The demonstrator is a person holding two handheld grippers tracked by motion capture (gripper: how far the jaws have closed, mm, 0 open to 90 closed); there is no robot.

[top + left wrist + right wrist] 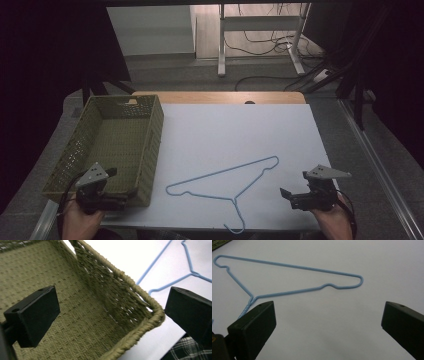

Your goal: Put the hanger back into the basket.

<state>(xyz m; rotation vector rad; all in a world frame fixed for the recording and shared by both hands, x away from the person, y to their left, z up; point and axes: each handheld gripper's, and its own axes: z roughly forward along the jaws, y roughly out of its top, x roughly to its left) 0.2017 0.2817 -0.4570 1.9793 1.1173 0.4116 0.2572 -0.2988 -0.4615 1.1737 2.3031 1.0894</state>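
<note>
Nothing has started yet, by the look of it. The hanger (227,186) lies flat on the counter (280,130), right of the basket (150,150), untouched. Left tongs (107,192) hover over the basket's near corner, right tongs (295,192) near the hanger, both gaping wide and empty.

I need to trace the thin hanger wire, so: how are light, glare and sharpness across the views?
High view: dark surround, evenly lit white table, blue hanger thin but legible. Right gripper view: hanger sharp, no glare, near jaws soft. Left gripper view: basket weave slightly soft, table washed out bright, hanger faint.
</note>
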